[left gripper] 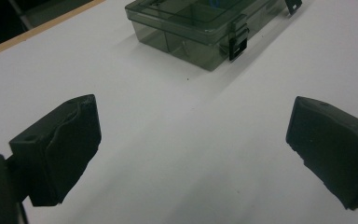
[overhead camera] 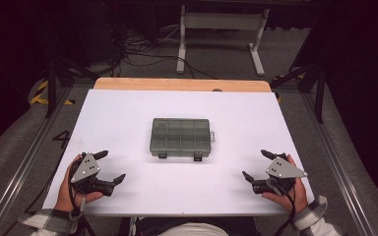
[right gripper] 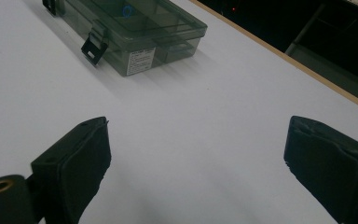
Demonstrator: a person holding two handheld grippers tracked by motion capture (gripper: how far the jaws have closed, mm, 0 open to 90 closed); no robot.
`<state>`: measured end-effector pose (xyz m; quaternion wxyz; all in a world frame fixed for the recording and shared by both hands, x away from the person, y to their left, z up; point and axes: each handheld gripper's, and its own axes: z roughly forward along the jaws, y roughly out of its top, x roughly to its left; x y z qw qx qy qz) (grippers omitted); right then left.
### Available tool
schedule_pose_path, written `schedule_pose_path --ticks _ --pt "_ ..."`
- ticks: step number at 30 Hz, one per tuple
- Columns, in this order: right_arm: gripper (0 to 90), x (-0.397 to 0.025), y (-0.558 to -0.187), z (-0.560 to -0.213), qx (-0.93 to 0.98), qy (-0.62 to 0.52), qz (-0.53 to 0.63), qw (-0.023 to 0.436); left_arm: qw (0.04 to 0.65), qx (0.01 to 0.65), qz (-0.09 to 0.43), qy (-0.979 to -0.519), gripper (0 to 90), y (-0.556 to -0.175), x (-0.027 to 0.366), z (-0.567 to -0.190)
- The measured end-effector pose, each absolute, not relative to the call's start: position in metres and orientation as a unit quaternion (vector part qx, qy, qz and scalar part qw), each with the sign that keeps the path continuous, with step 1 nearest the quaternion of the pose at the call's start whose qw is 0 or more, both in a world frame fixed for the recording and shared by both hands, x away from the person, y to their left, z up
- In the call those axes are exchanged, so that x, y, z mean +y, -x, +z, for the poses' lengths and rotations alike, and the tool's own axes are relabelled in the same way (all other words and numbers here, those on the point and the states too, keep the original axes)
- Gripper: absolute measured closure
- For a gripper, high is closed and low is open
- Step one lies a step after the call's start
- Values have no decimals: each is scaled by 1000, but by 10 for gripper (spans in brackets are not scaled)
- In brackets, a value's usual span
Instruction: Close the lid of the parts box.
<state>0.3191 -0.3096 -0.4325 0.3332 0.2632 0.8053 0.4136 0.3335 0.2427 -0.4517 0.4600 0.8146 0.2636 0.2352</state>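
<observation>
A smoky clear plastic compartment box [overhead camera: 181, 137] lies flat in the middle of the white table [overhead camera: 128, 113], lid down, with two dark latches on its near side. My left gripper [overhead camera: 111, 166] rests near the front left of the table, jaws wide apart and nothing between them. At the front right my right gripper [overhead camera: 257, 164] is likewise open and empty. The box [left gripper: 200, 25] lies ahead in the left gripper view. In the right gripper view the box [right gripper: 130, 32] shows a white label on its end and a latch flipped outward. Something small and blue sits inside.
A wooden strip [overhead camera: 182, 84] runs along the table's far edge. Beyond it stand a white frame [overhead camera: 221, 34] and loose cables on the floor [overhead camera: 142, 49]. Metal rails flank the table on both sides. Bare white surface lies between the box and both grippers.
</observation>
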Motion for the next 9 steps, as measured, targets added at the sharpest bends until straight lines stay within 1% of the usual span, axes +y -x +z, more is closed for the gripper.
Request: schedule_pose_path --ticks 9 --pt "78 -310 -319 -432 804 -262 416 334 460 260 234 -816 38 -335 243 -452"
